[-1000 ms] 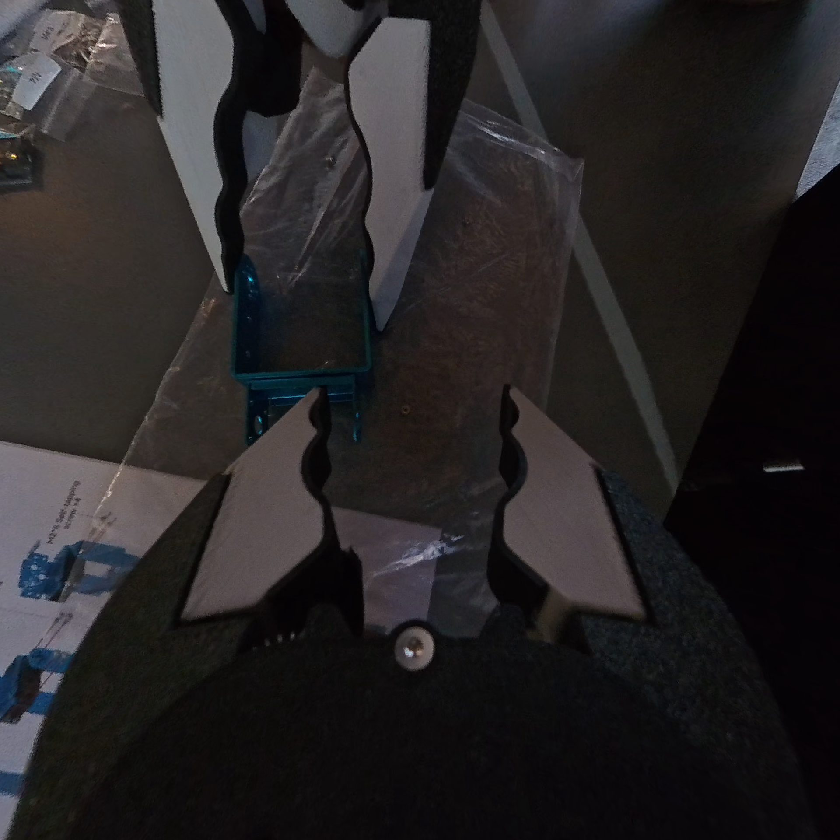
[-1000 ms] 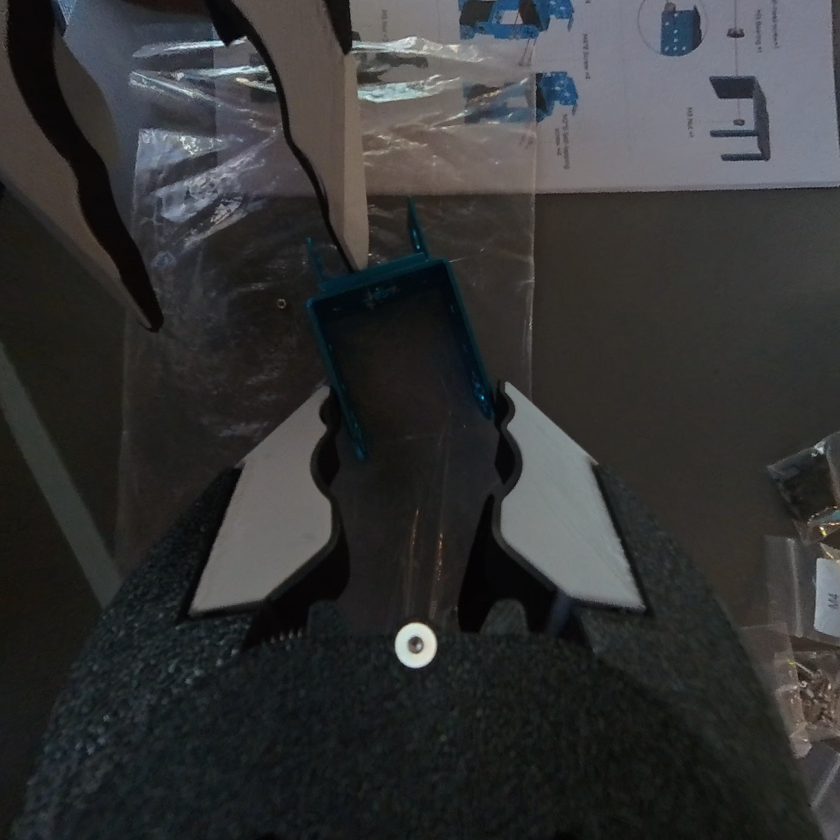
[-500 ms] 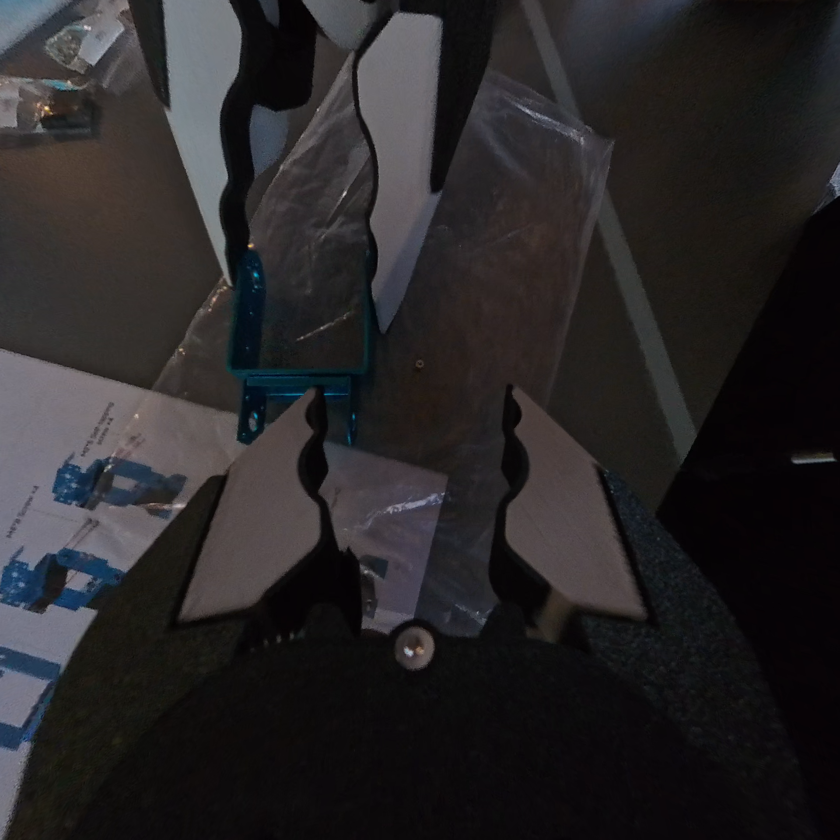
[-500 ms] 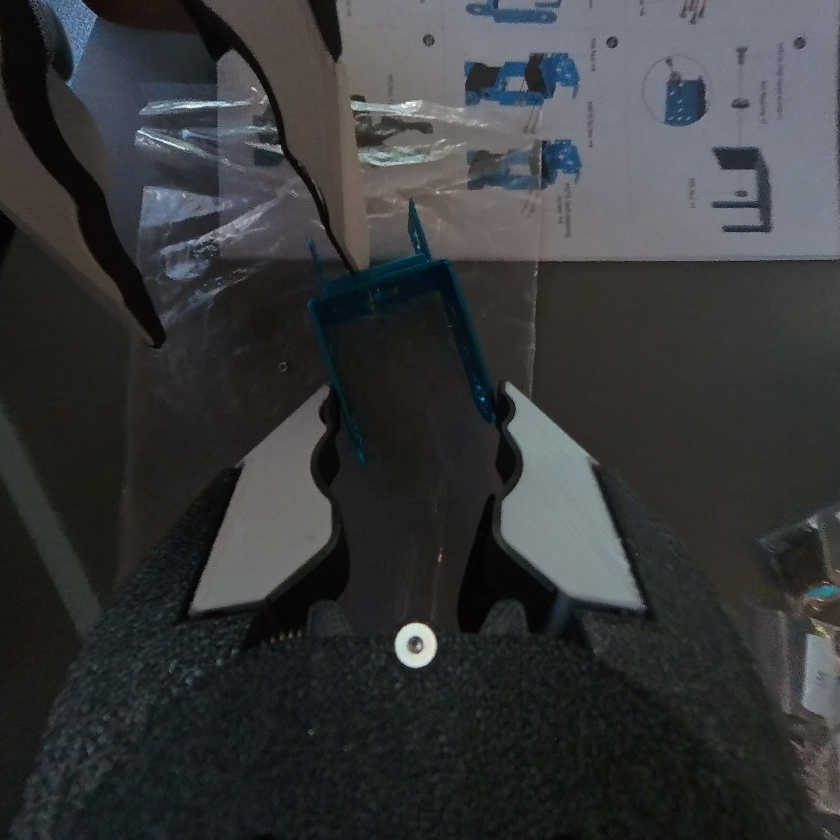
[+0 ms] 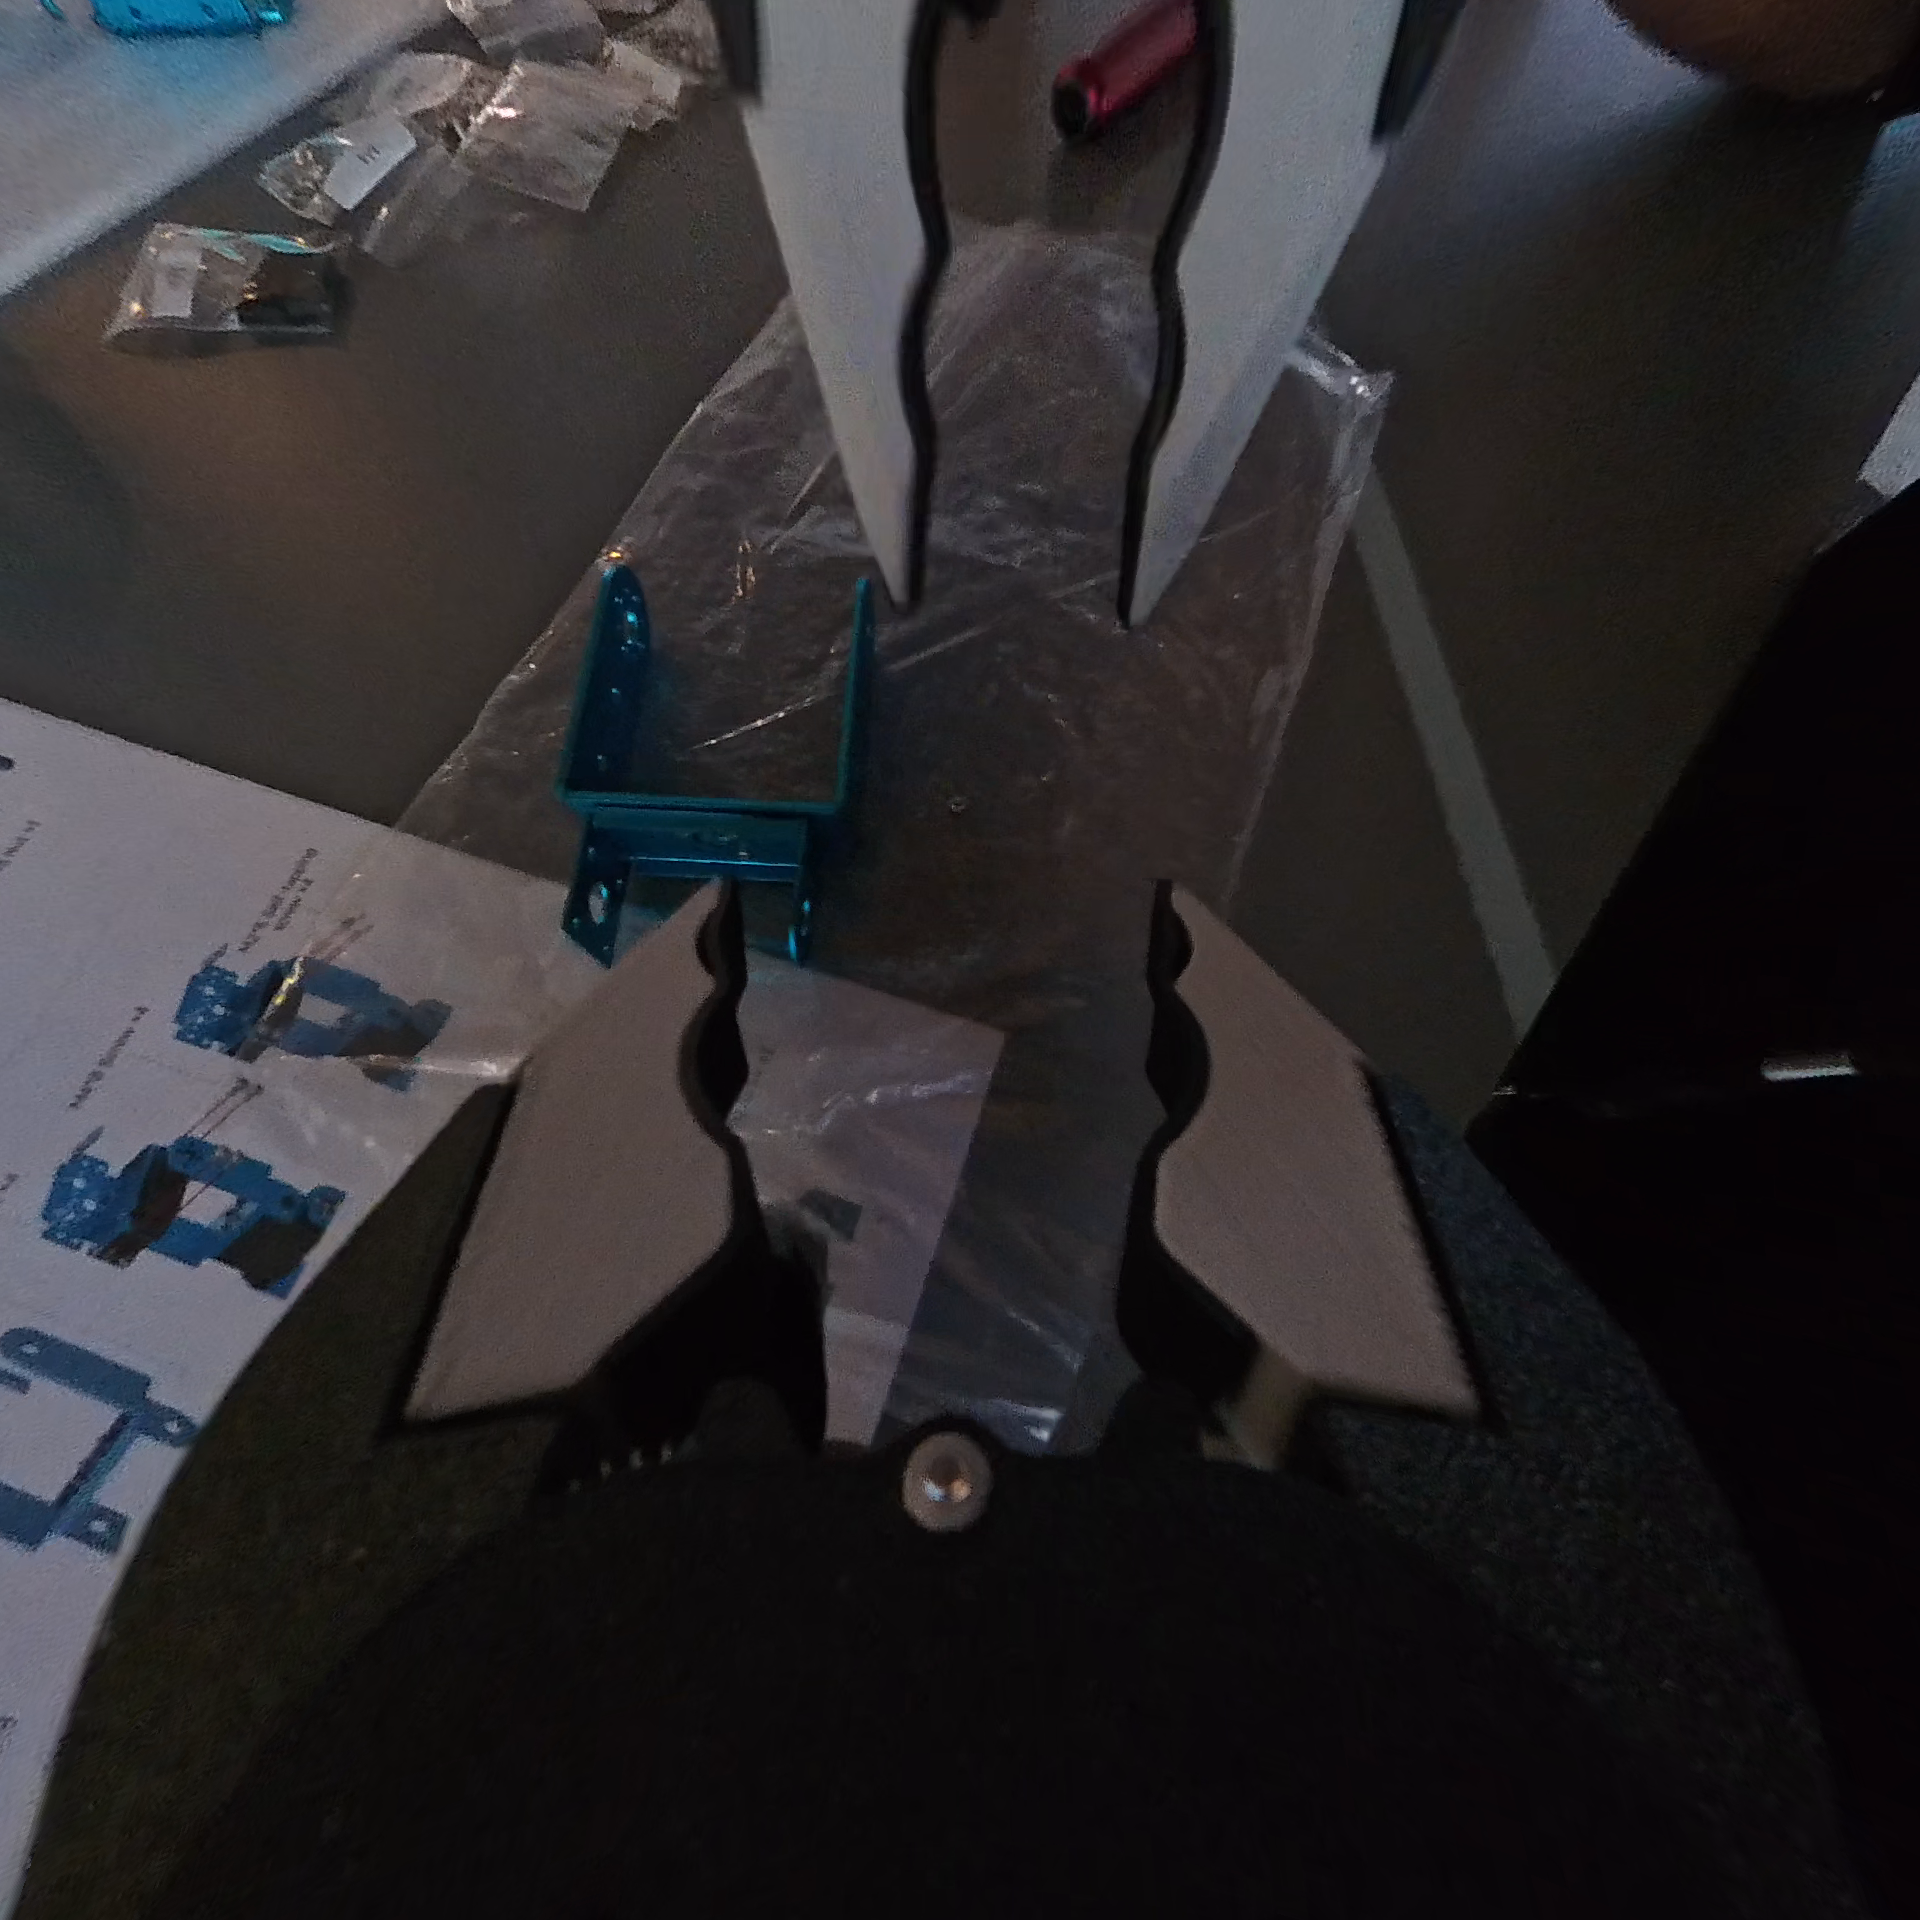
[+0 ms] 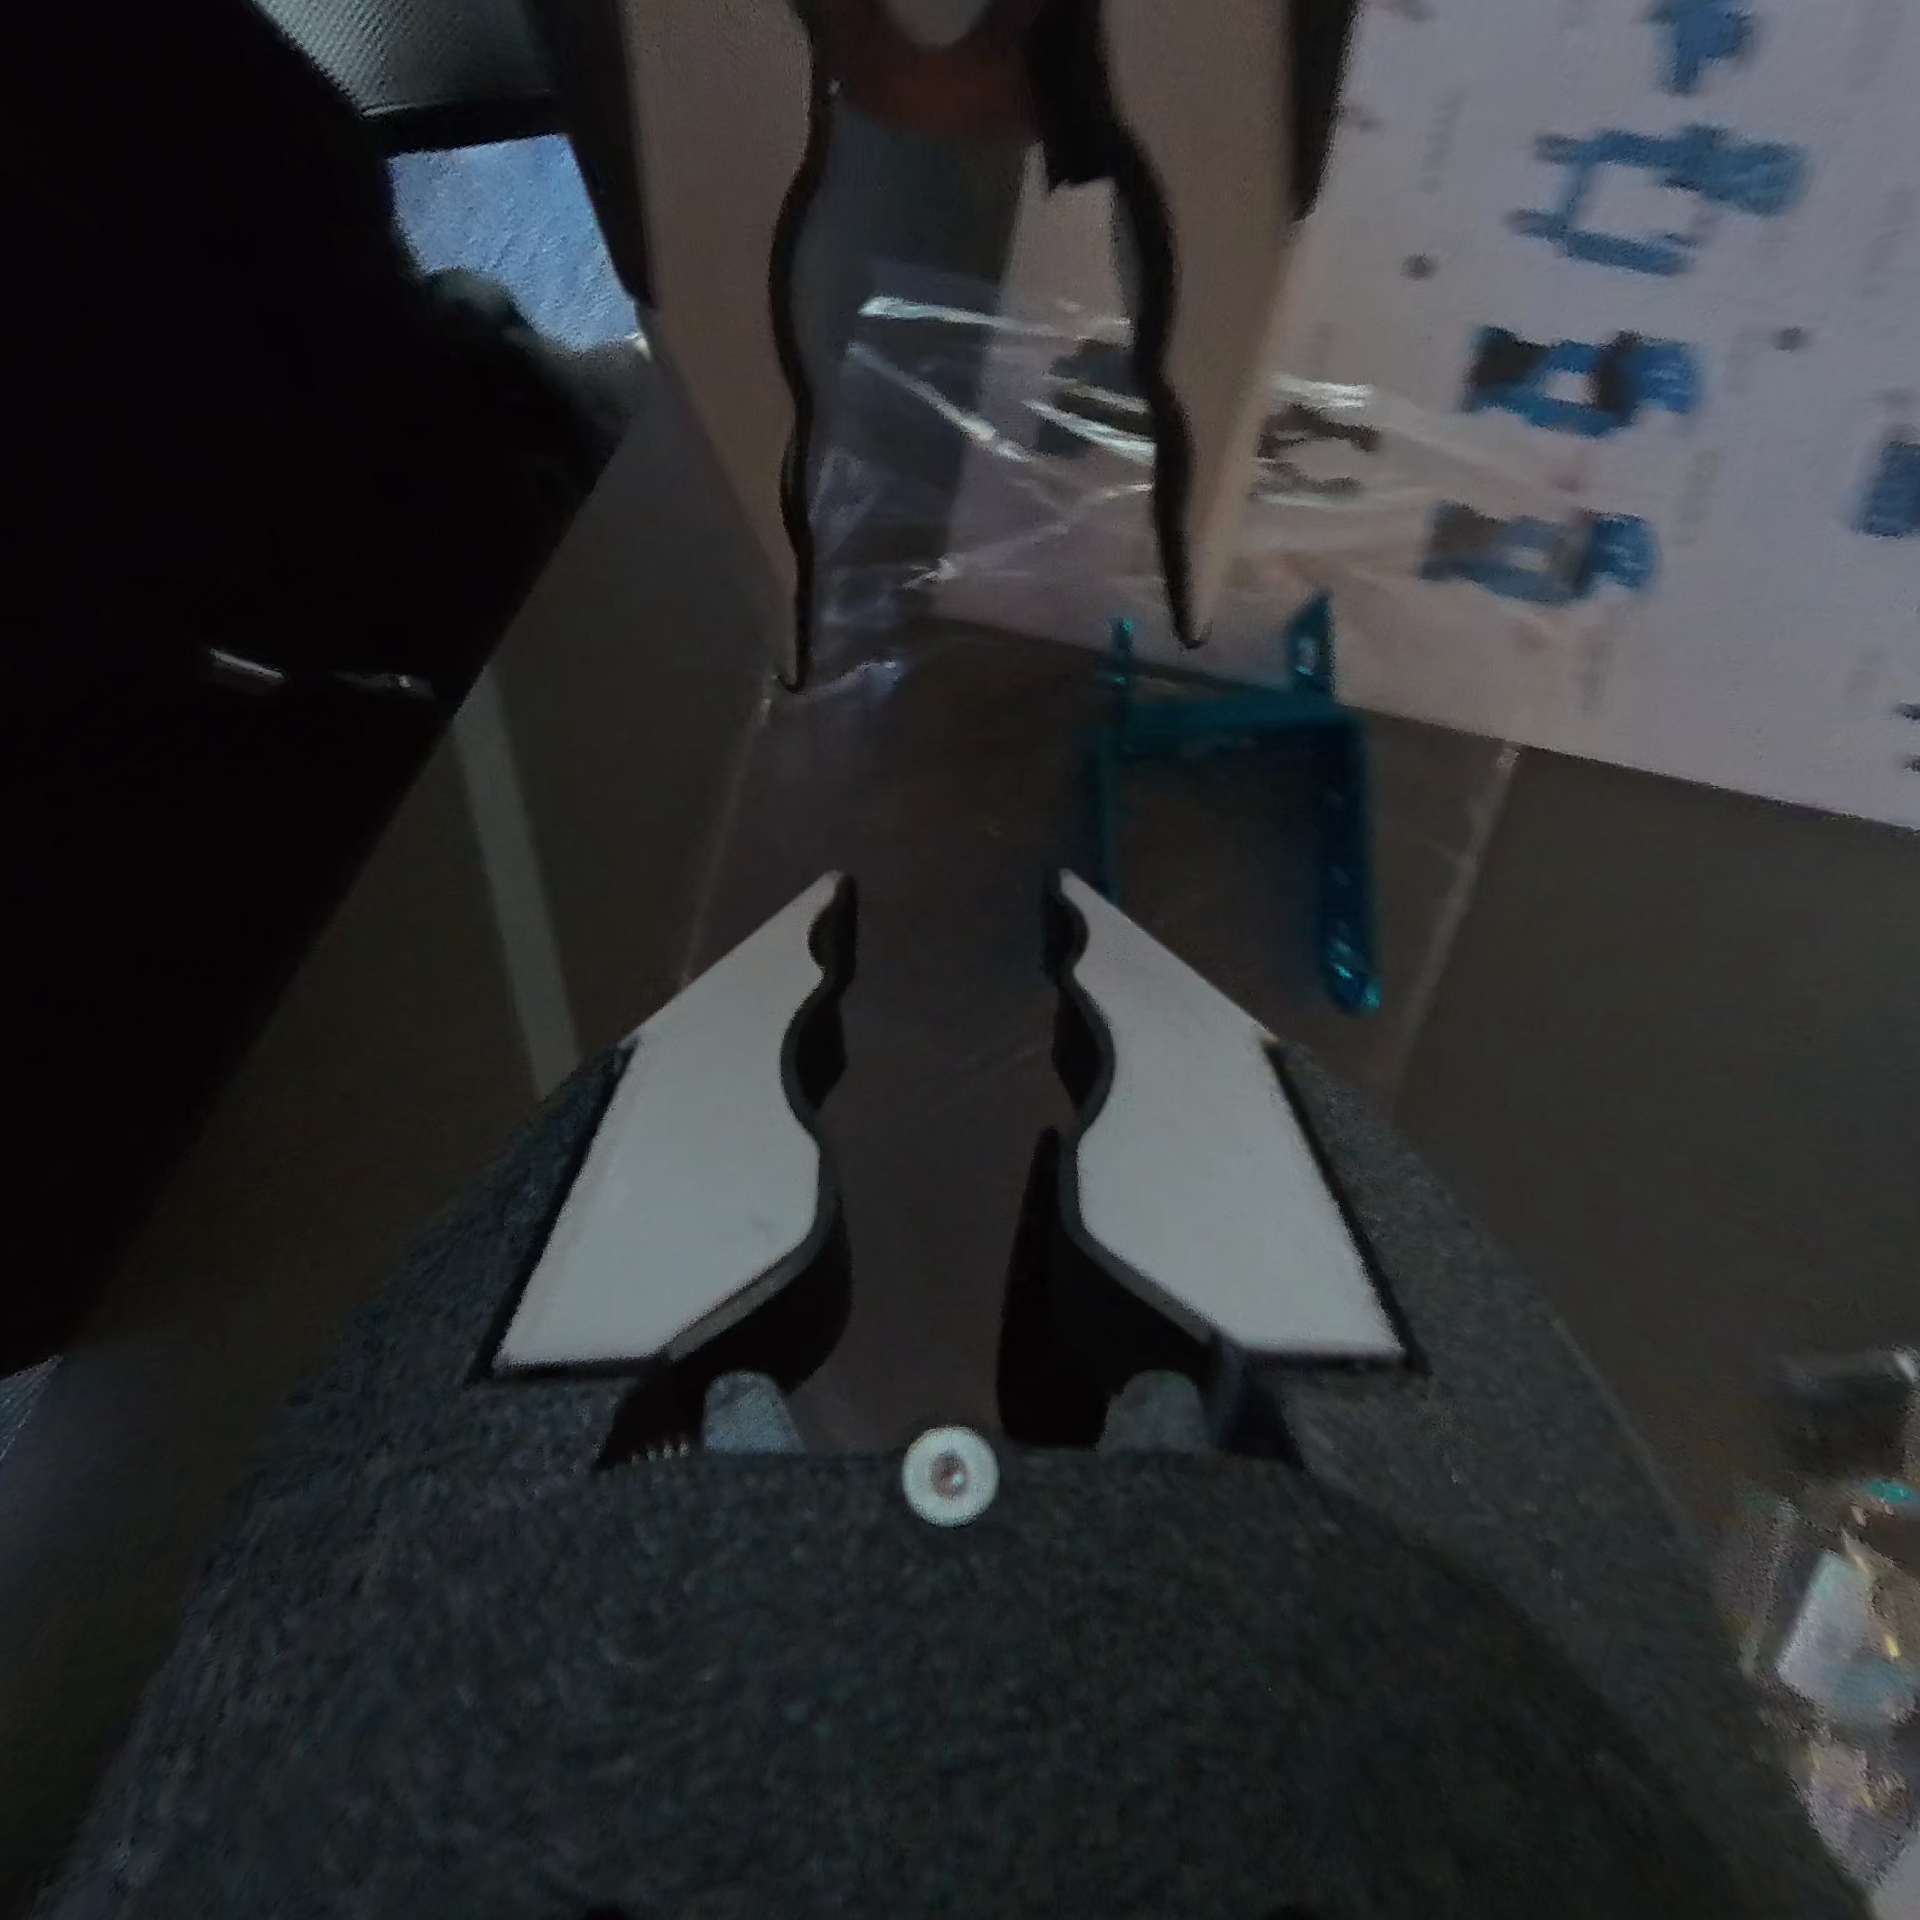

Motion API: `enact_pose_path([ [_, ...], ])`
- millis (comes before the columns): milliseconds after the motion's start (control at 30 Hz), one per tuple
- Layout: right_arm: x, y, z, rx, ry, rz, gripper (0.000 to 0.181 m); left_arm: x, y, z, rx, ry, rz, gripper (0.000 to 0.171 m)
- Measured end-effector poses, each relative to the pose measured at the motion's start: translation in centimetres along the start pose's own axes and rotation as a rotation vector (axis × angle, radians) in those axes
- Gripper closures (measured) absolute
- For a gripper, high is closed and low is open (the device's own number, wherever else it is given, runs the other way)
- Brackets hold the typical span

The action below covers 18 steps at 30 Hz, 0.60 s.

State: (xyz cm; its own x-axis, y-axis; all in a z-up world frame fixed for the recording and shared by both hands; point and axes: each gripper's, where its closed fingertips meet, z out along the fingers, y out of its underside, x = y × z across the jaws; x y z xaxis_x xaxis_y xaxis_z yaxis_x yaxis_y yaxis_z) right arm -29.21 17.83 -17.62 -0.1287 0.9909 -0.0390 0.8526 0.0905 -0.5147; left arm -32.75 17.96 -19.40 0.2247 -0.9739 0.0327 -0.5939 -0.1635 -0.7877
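A blue metal U-shaped bracket (image 5: 707,821) lies on a clear plastic bag (image 5: 1039,727) on the dark table. My left gripper (image 5: 940,894) is open and empty, with its left fingertip just short of the bracket's small end. My right gripper (image 5: 1023,603) comes in from the far side, just to the right of the bracket and clear of it. In the right wrist view my right gripper (image 6: 951,894) stands partly open and empty, the bracket (image 6: 1345,831) lies to its right, and the left gripper (image 6: 992,655) faces it.
A white instruction sheet (image 5: 156,1039) with blue drawings lies beside the bracket and partly under the bag. Small bags of parts (image 5: 312,208) lie at the far left, with a red cylinder (image 5: 1112,62) behind the right gripper. A black object (image 5: 1714,831) stands on the right. Spacing between my two grippers at the tips: around 5 centimetres. It is some 5 centimetres from my left tips to the bracket (image 6: 1345,831). Look for it in the left wrist view (image 5: 602,719) too.
My right gripper straddled the bracket's long arms before. It has now come off the bracket, shifted sideways and narrowed. The bracket stays on the bag. My left gripper stays open.
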Motion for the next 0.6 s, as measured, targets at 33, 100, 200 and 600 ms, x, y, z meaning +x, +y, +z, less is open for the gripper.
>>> enact_pose_path([
  [33, 0.0, 0.1, 0.7, -0.033, -0.012, -0.005, 0.146, 0.2, -0.1, -0.3, 0.016, -0.002, -0.004, 0.094],
  [100, 0.2, 0.8, 1.9, -0.112, -0.024, -0.017, 0.147, 0.6, -0.3, -1.0, 0.054, -0.01, -0.013, 0.094],
  [200, 0.2, 1.2, 2.9, -0.185, -0.045, -0.026, 0.15, 1.4, -0.4, -2.1, 0.105, -0.025, -0.026, 0.094],
  [600, 1.1, 0.7, 4.1, -0.3, -0.002, -0.109, 0.166, 4.3, 1.0, -3.8, 0.143, -0.035, -0.014, 0.094],
])
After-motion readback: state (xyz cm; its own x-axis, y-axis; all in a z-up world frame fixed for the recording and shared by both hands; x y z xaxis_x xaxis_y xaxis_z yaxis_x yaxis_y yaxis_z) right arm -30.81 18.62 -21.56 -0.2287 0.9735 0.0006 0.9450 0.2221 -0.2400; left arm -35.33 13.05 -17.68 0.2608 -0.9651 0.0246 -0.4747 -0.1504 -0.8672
